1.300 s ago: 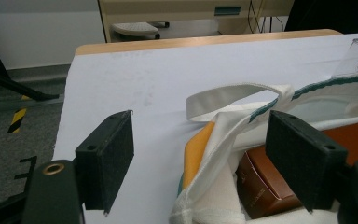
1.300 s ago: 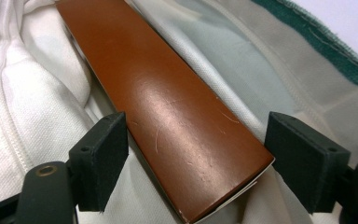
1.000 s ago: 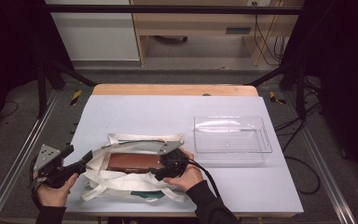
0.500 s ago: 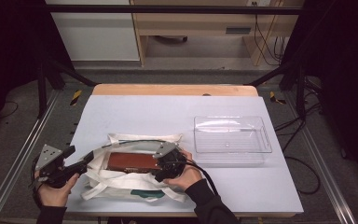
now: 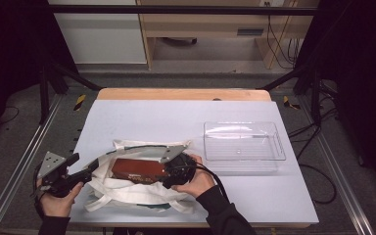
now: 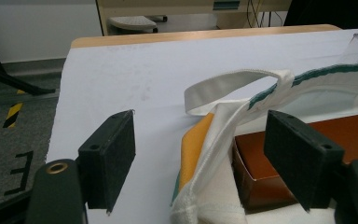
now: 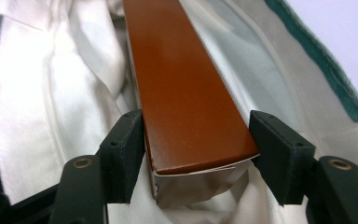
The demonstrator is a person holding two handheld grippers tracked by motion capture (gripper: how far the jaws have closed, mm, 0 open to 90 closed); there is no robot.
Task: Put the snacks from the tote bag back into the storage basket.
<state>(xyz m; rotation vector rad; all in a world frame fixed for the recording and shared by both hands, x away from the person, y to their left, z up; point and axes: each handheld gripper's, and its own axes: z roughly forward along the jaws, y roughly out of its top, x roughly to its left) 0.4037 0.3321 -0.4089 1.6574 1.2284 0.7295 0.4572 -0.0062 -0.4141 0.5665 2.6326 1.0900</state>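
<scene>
Since the earlier frames: right gripper [image 5: 169, 169] has lifted slightly at the near-right end of the brown carton [image 5: 138, 170], and its jaws have just been closing around that end. In the right gripper view the carton [image 7: 186, 93] sits between the two pads; the left pad is at the carton's side, the right pad [image 7: 279, 154] at its corner edge; I cannot tell if they press yet. Left gripper [image 5: 85, 170] unchanged in place.

Left gripper: jaws wide, straddling the white bag's [image 6: 214, 186] rim and strap, no pad touching the cloth that I can see; one pad [image 6: 109, 156] stands over bare table.

Carton: lies lengthwise inside the open white tote bag [image 5: 127, 193], green-trimmed, at the near-left of the pale table [image 5: 176, 117].

Clear plastic tray [image 5: 242, 144]: right of the bag, apart from it, nothing visible inside.
</scene>
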